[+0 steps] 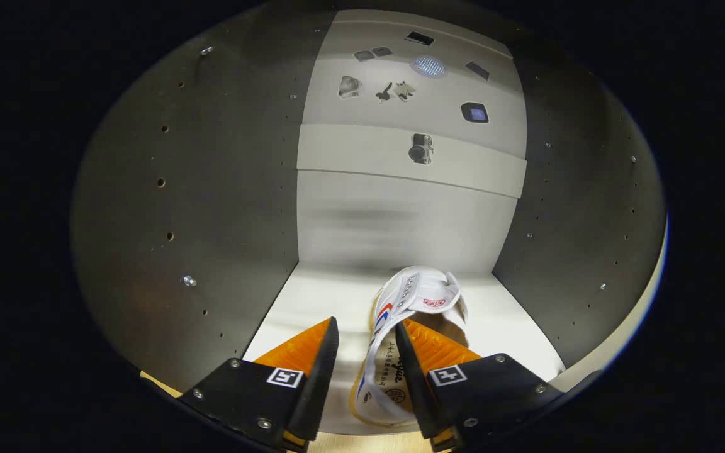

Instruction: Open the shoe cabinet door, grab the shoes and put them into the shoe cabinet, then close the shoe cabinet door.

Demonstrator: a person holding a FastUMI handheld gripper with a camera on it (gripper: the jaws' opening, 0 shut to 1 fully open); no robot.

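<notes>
A white canvas shoe [422,292] with red and blue side stripes lies on the pale floor [312,302] of the shoe cabinet, toe toward the back wall [400,214]. My gripper [366,322] is inside the cabinet opening, open. Its right finger [428,352] sits inside the shoe's mouth, against the shoe's left side wall. The left finger [312,352] stands outside that wall, and a strip of cabinet floor shows between it and the shoe. The heel end of the shoe lies low between the two fingers.
Grey side walls [199,189] [576,220] with rows of peg holes close in on both sides. A pale band [362,151] crosses the back above, with small pictures on the panels there. The cabinet's pale front edge [646,283] curves at the right.
</notes>
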